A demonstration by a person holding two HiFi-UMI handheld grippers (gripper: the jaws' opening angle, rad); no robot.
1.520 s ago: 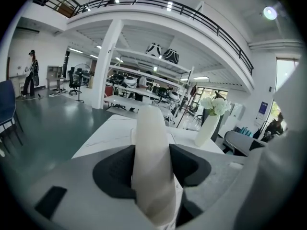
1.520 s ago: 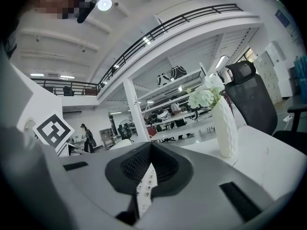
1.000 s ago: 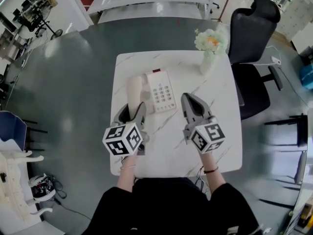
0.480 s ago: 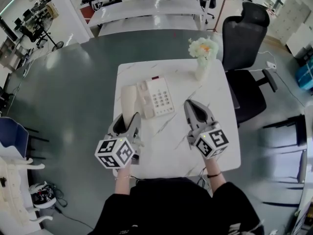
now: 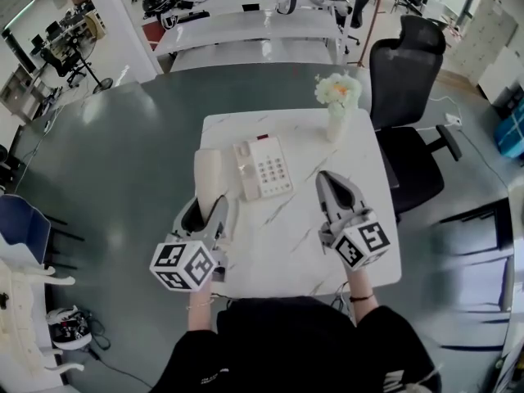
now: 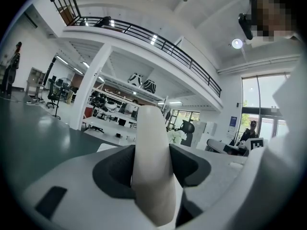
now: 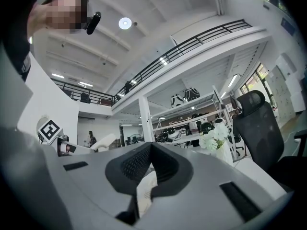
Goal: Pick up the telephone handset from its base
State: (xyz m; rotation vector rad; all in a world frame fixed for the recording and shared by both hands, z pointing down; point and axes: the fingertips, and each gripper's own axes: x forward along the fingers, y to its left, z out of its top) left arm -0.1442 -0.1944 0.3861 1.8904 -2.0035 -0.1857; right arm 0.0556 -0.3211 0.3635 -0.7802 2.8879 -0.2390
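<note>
The lift is the step in hand, and it looks nearly done. The left gripper (image 5: 206,211), at the lower left of the head view, is clamped on the cream plastic telephone handset (image 5: 207,169). In the left gripper view the dark pads press on both flanks of the handset's rounded body, which juts out ahead of the jaws against the open room.

In the head view the handset lies just left of the white push-button telephone base (image 5: 264,168) near the middle of the frame, and it appears apart from the base with the cradle side bare. I judge it to be off its rest, not merely gripped there. No cord can be made out in any view.

The right gripper (image 5: 331,178), at the lower right of the head view, is closed on nothing. Its own view shows the ribbed pads meeting, with only the white marble-patterned table top (image 5: 286,236) beyond them.

The next move seems to call for a steady, firm clamp. The grip sits at one end of the handset, so the long free end could swing. The handset should go on up and away from the base, with care for any cord that might tug.
</note>
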